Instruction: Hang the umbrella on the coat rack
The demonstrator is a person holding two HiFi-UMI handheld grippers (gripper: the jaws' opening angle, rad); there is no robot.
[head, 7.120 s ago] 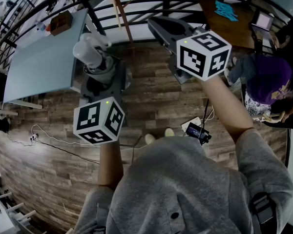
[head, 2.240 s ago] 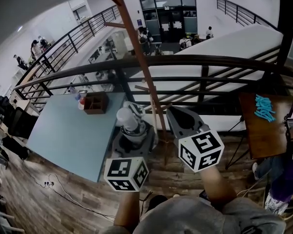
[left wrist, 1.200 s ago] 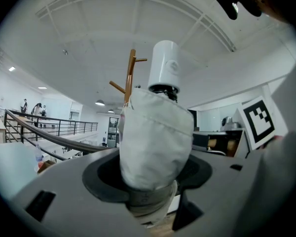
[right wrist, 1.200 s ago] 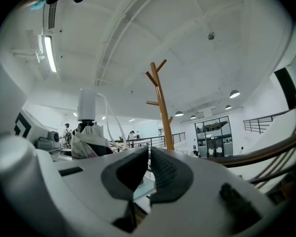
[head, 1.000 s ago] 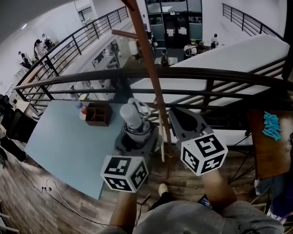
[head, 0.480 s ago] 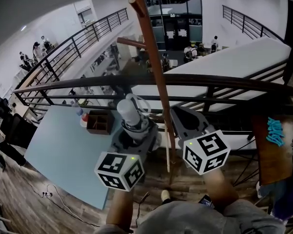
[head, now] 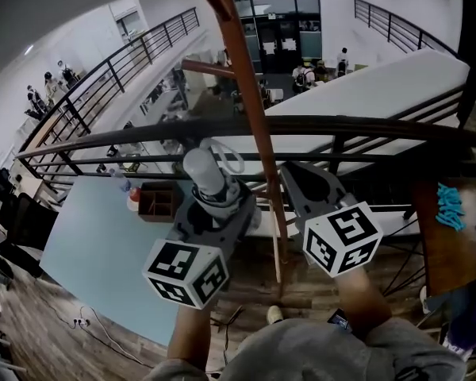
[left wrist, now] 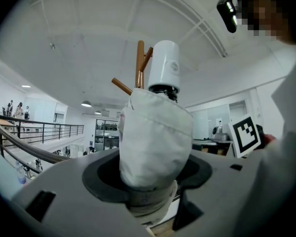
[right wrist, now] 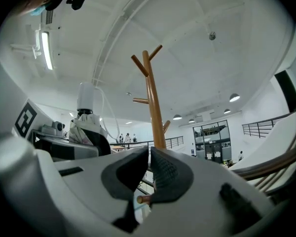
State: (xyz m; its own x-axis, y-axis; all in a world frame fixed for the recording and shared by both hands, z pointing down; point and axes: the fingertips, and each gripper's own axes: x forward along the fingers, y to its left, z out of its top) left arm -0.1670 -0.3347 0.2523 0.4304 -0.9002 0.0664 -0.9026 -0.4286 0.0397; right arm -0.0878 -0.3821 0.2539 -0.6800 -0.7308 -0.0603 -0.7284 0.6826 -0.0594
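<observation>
Balcony railing [head: 357, 125], left gripper [left wrist: 149, 197] clamping umbrella [left wrist: 155, 137]; right gripper [right wrist: 149, 174] jaws together

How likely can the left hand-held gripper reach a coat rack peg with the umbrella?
Probably yes: the left hand-held gripper holds the umbrella upright close beside the coat rack, and nothing stands between it and the pegs.

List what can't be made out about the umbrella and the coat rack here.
- Coat rack: its top is cut off by the head view's upper edge.
- Umbrella: its lower end is buried between the left gripper's jaws in the left gripper view, and that gripper's body covers it in the head view.
- People beyond the railing: too small to make out in any view.
</observation>
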